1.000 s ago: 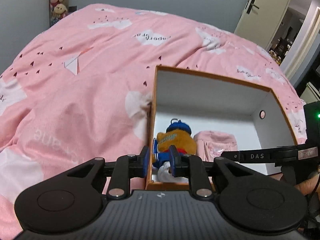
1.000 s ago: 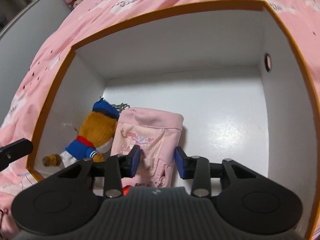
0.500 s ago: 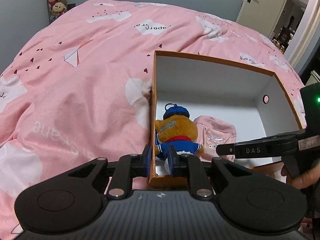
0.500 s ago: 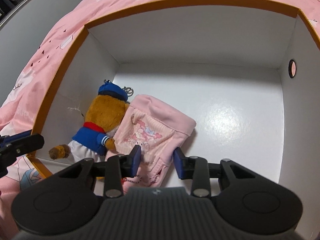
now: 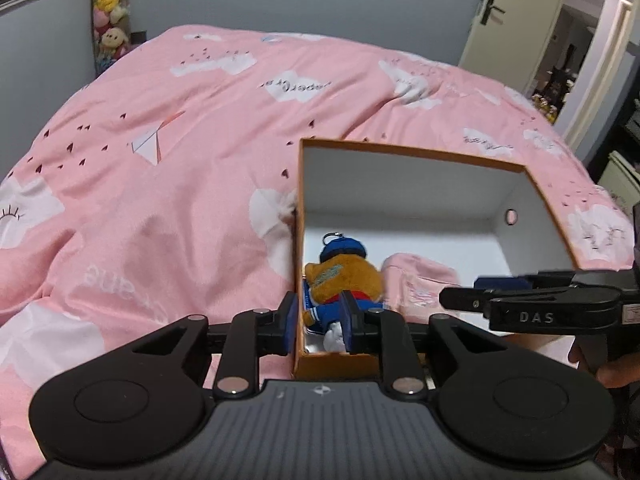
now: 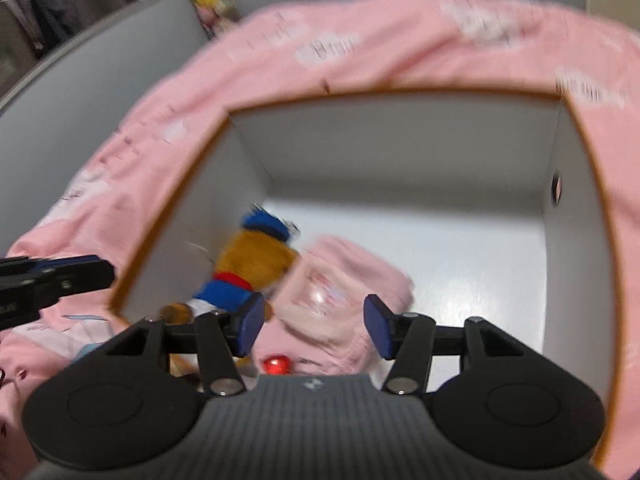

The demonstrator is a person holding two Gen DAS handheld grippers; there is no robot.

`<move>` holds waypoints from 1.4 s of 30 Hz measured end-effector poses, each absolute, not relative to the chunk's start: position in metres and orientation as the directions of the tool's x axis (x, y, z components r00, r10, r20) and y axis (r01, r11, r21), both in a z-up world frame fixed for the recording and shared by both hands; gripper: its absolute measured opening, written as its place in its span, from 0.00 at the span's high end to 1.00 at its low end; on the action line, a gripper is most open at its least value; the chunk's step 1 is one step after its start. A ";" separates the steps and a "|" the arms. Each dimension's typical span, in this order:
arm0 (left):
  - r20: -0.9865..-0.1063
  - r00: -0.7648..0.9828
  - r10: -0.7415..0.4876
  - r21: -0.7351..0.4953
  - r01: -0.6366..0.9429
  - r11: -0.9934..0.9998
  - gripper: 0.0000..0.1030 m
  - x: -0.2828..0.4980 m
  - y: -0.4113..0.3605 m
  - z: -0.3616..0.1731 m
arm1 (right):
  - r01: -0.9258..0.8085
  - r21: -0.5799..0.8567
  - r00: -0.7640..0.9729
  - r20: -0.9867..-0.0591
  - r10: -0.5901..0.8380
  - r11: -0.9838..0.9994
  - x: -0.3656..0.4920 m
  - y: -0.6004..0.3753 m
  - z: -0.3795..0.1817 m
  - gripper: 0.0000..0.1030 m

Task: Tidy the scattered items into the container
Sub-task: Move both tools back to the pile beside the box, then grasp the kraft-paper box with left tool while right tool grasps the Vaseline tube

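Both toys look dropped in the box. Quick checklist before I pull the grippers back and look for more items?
1. Plush bear inside box: ok.
2. Pink pouch inside box, beside bear: ok.
3. Right gripper open, holding nothing: ok.
4. Left gripper holding nothing: ok, jaws astride the box's left wall.
5. Other loose items on the pink bedspread: cannot tell; none visible here.

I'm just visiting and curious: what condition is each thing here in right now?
Box: open-topped, on the bed.
Plush toy: lying inside the box, by its left wall.
Pink pouch: lying inside, against the toy.
Right gripper: open, empty, above the pouch.
Left gripper: open, empty, at the box's near corner.
Door: ajar.
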State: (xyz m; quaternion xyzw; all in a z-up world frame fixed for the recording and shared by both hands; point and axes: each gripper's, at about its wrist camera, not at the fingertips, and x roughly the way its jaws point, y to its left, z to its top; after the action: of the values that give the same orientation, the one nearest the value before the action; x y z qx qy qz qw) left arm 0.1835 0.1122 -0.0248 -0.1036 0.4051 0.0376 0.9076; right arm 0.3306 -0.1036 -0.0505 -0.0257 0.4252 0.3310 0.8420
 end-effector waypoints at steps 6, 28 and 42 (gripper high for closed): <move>-0.733 0.678 -0.060 -0.155 -0.080 0.985 0.68 0.149 0.101 -0.008 | -0.647 0.236 0.448 -0.651 0.612 0.725 0.289 -0.126 -0.020 0.43; -0.833 0.461 -0.307 -0.167 0.319 0.933 0.41 0.040 0.053 -0.018 | -0.618 0.219 0.372 -0.765 0.526 0.755 0.179 -0.207 -0.039 0.37; -0.897 0.405 -0.177 0.057 0.503 0.863 0.32 0.013 0.036 -0.022 | -0.583 0.254 0.342 -0.785 0.517 0.772 0.177 -0.221 -0.050 0.36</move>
State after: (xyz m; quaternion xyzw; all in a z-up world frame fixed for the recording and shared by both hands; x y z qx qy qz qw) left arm 0.0133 0.0358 -0.0221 0.1613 0.5047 -0.2066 0.8225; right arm 0.1766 -0.2205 -0.0499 -0.0357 0.4647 0.3359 0.8185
